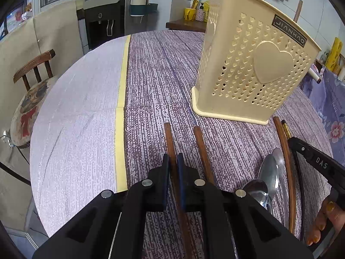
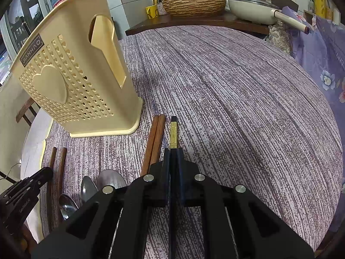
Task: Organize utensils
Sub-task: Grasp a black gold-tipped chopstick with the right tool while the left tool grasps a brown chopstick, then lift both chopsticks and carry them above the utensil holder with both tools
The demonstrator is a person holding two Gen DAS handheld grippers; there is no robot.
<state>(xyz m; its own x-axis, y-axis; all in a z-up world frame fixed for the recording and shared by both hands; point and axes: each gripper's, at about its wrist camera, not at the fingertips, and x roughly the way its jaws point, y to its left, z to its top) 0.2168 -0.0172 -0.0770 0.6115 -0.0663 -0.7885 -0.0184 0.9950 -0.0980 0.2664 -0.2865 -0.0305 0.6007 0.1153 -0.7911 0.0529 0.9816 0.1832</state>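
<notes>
A cream utensil holder (image 1: pixel 248 64) stands upright on the desk (image 1: pixel 86 118). In front of it, the left tool (image 1: pixel 172 161) is clamped on a brown chopstick (image 1: pixel 169 138); the right tool (image 2: pixel 173 153) is clamped on a black, gold-banded chopstick (image 2: pixel 174 131), spoons (image 2: pixel 90 187) lying between them

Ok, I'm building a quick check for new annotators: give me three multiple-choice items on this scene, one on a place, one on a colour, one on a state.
1. Where does the cream holder stand?
A. on the table
B. on a chair
C. on a shelf

2. What colour is the chopstick in the right hand-held gripper?
A. plain brown
B. black with a gold band
C. silver

3. The left hand-held gripper is:
A. open
B. shut on a spoon
C. shut on a brown chopstick

Answers:
1 A, its base rests there.
2 B, the gold band shows past the fingertips.
3 C, the pads clamp the wooden stick.
</notes>
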